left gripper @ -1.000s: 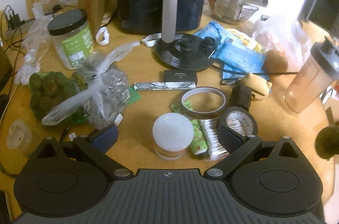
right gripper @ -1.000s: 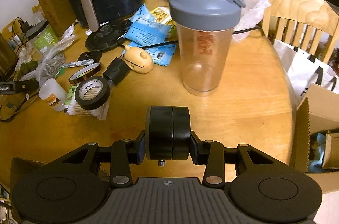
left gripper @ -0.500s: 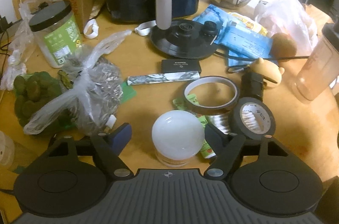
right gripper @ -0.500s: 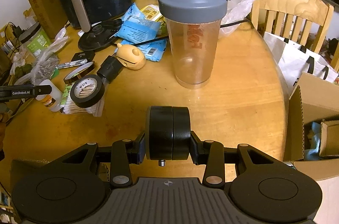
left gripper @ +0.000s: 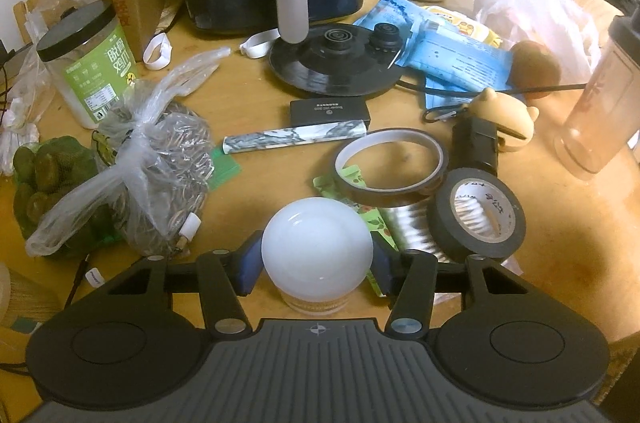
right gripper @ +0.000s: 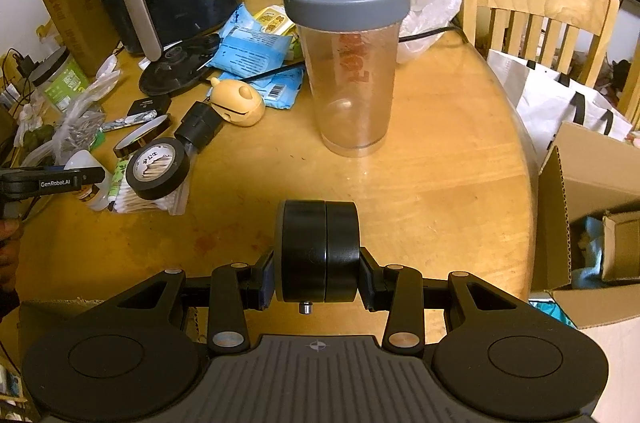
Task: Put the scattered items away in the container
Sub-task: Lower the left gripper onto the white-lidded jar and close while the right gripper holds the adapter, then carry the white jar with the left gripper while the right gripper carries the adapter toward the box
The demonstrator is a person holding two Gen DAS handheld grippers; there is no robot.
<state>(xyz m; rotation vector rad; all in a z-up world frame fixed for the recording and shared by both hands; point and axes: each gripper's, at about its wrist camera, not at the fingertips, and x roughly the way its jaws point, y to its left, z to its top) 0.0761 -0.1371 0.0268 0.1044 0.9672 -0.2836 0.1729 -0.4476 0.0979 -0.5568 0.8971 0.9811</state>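
Both grippers have an item, ready for the box.
The left gripper (left gripper: 316,265) closes around the white jar (left gripper: 316,253) on the desk (right gripper: 440,183); the right gripper (right gripper: 318,273) clamps a black puck (right gripper: 318,251), because the open box (right gripper: 592,223) waits at far right.

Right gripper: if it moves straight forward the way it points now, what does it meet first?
Probably the shaker bottle. The right gripper already holds a black round object; ahead lies bare table, then the bottle, slightly right of centre. Depth is unclear.
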